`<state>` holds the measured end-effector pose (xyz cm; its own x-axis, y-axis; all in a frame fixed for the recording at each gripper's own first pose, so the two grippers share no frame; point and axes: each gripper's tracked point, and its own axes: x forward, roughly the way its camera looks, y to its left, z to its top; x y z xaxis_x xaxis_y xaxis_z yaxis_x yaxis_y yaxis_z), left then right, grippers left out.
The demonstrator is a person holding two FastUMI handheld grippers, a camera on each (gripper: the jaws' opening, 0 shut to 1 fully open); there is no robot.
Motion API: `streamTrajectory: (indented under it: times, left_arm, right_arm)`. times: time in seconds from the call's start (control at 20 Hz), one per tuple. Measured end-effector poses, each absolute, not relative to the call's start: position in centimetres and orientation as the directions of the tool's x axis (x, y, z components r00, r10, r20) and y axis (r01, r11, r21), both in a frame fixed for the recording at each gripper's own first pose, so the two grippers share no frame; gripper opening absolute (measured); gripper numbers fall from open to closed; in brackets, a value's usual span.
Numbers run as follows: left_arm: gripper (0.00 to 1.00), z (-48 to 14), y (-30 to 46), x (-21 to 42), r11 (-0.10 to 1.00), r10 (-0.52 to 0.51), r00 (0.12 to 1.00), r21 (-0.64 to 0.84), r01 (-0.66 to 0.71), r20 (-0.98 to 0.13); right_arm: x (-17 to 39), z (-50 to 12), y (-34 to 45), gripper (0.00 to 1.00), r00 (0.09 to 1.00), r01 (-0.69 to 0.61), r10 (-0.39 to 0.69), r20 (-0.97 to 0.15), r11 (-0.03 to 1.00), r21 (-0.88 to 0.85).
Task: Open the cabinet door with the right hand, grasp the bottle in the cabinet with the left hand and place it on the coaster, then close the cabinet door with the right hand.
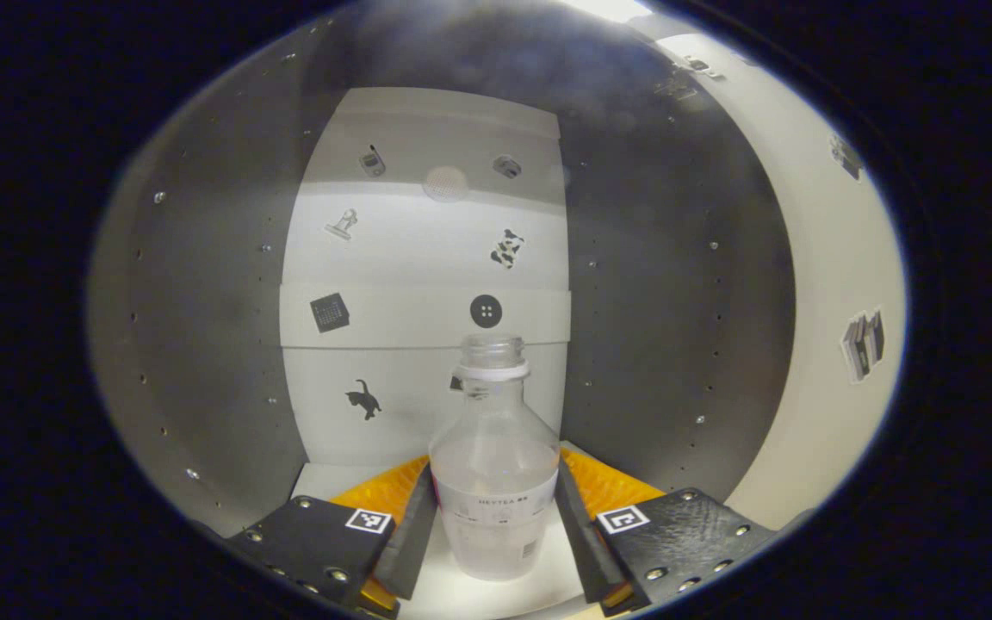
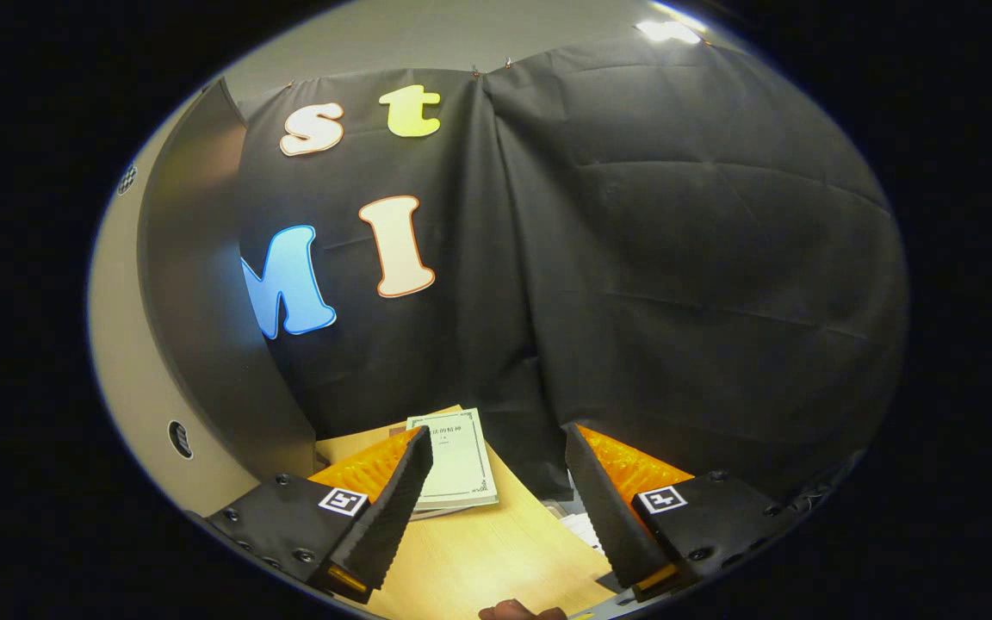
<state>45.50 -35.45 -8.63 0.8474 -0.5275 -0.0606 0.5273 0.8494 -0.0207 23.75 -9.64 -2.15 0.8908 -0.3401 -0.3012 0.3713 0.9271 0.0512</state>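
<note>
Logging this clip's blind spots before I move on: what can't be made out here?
- Left gripper view: whether the left gripper actually presses on the bottle; the contact is too close to judge.
- Left gripper view: the bottle label is too small to read.
- Right gripper view: the book on the table is partly hidden by the right gripper.

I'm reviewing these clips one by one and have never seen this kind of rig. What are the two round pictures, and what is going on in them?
A person holds a two-finger tool in each hand, and each carries a camera looking along its fingers. In the left gripper view, the left tool reaches into the open cabinet; its fingers flank a clear bottle, seemingly touching it. In the right gripper view, the right tool is open and empty above a wooden table with a book lying on it, facing the booth's black cloth.
</note>
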Motion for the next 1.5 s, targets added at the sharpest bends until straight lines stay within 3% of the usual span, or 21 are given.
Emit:
streamTrajectory:
  times: [0.45, 0.85, 1.35, 1.4, 1.5]
  left_arm:
    - [0.71, -3.5, -32.3, 38.7, 0.864, -0.503, 0.863, 0.052, 0.502, 0.032]
    - [0.68, -1.5, -21.7, 31.2, 0.910, -0.413, 0.909, 0.055, 0.411, 0.054]
    - [0.68, -13.7, -1.7, 23.5, 0.972, -0.200, 0.979, 0.119, 0.203, -0.036]
    - [0.68, -15.1, -0.8, 23.2, 0.975, -0.184, 0.982, 0.120, 0.187, -0.039]
    - [0.68, -17.2, 2.1, 22.0, 0.982, -0.140, 0.990, 0.123, 0.141, -0.016]
  right_arm:
    - [25.1, -0.8, -9.4, 0.98, 0.924, 0.306, -0.279, -0.261, 0.949, 0.069]
    - [23.0, 0.0, -7.0, 0.98, 0.943, 0.280, -0.262, -0.207, 0.958, 0.062]
    - [19.6, 1.2, -4.1, 0.98, 0.946, 0.298, -0.286, -0.151, 0.952, 0.067]
    - [19.4, 0.9, -3.9, 0.93, 0.945, 0.301, -0.286, -0.158, 0.950, 0.082]
    - [18.8, 1.1, -3.8, 0.98, 0.945, 0.314, -0.301, -0.129, 0.944, 0.099]
